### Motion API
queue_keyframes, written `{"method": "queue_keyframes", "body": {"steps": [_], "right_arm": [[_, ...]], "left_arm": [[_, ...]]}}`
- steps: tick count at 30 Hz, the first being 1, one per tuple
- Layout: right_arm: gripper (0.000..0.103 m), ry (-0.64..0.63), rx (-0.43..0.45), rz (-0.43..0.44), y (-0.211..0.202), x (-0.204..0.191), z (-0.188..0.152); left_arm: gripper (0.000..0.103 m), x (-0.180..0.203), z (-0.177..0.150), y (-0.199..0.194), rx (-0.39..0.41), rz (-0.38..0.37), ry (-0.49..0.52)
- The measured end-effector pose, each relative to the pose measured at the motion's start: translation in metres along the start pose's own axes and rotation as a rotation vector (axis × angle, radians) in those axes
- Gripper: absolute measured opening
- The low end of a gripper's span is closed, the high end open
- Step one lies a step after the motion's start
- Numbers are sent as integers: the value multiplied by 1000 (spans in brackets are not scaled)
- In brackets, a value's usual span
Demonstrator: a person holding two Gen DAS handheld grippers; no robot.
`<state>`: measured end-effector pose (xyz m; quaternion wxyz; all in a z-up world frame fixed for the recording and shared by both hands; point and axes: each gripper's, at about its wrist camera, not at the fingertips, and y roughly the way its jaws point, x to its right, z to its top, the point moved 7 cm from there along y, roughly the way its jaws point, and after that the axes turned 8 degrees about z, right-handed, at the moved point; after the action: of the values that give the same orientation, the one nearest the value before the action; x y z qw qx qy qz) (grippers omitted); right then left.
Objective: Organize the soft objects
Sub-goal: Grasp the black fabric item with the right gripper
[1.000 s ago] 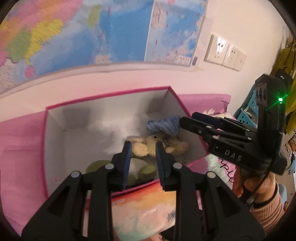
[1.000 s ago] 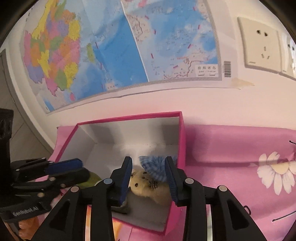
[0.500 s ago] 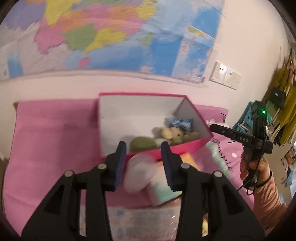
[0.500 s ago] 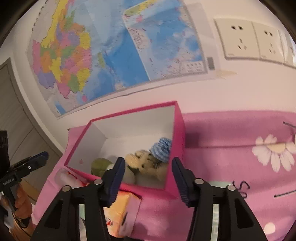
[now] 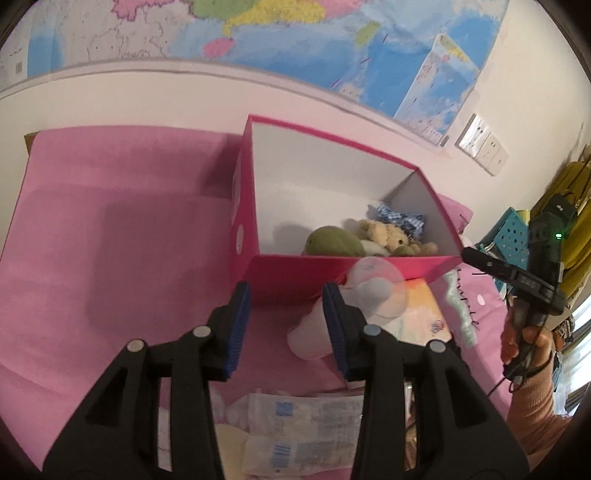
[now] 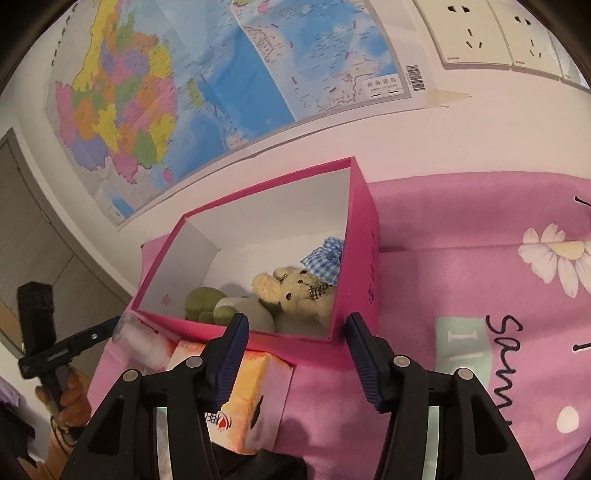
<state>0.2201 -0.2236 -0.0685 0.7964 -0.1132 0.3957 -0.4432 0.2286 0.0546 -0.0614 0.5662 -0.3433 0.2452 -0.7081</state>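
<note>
An open pink box [image 5: 332, 273] [image 6: 364, 236] stands on a pink bedsheet. Inside lie a beige teddy bear [image 5: 386, 232] [image 6: 295, 291], a green plush toy [image 5: 332, 242] [image 6: 207, 302] and a blue checked cloth [image 5: 400, 219] [image 6: 325, 256]. My left gripper [image 5: 286, 321] is open and empty, in front of the box's near wall. My right gripper [image 6: 295, 350] is open and empty, near the box's front right corner; it also shows at the right of the left wrist view [image 5: 517, 280].
A clear plastic cup [image 5: 354, 306] lies on its side in front of the box. An orange tissue pack [image 6: 236, 395] [image 5: 421, 310] lies beside it. Plastic-wrapped packs [image 5: 295, 424] lie nearer. A map [image 6: 221, 81] and wall sockets [image 6: 469, 33] are behind.
Both grippers have pulled back out of the box and opened wider. The toys stay inside the box.
</note>
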Motion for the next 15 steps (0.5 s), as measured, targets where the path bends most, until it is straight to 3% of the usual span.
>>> {"method": "queue_keyframes", "body": {"steps": [4, 11, 15], "right_arm": [[56, -23, -16, 6, 1, -5, -3], [56, -58, 33, 30, -24, -22, -13], [61, -106, -23, 66, -34, -39, -39]], "left_arm": [[42, 0, 2, 6, -16, -2, -5], [42, 17, -20, -30, 51, 7, 62], [42, 41, -43, -45, 51, -34, 134]]}}
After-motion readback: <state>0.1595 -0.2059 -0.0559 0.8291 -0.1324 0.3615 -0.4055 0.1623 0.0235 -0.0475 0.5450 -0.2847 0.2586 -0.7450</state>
